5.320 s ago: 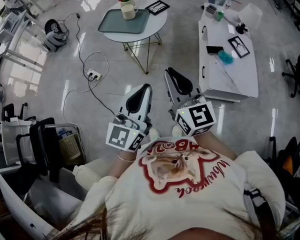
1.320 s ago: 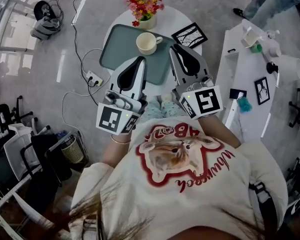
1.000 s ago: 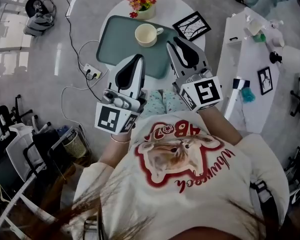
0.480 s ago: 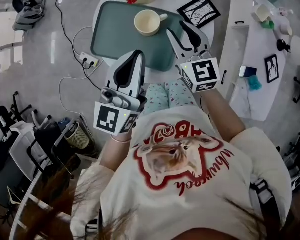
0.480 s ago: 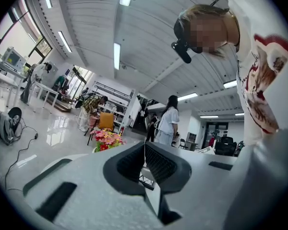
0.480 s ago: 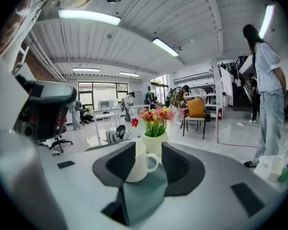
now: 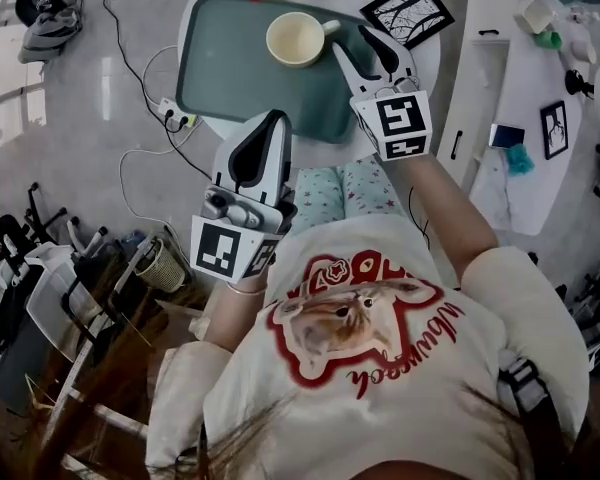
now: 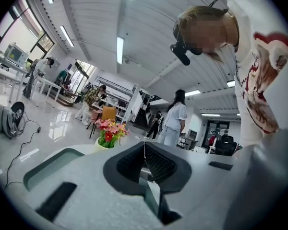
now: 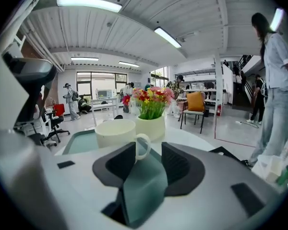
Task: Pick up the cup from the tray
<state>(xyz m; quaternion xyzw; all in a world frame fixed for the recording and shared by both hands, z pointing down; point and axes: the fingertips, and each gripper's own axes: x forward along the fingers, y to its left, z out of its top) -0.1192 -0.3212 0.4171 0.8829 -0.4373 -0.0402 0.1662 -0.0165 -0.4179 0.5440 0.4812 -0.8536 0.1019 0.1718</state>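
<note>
Cup (image 7: pixel 296 39) stood upright on tray (image 7: pixel 230 78), handle pointing at right gripper (image 7: pixel 353 40), just ahead of its released fingers. Left gripper (image 8: pixel 145 150) was clenched, empty.

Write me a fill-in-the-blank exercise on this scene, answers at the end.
1. The cream cup stands on the green ___.
2. The right gripper, just short of the cup's handle, holds nothing, and its jaws are ___.
3. The left gripper hangs back over the near edge of the table, and its jaws are ___.
4. The pot behind the cup holds ___.

Missing words: tray; open; shut; flowers.
</note>
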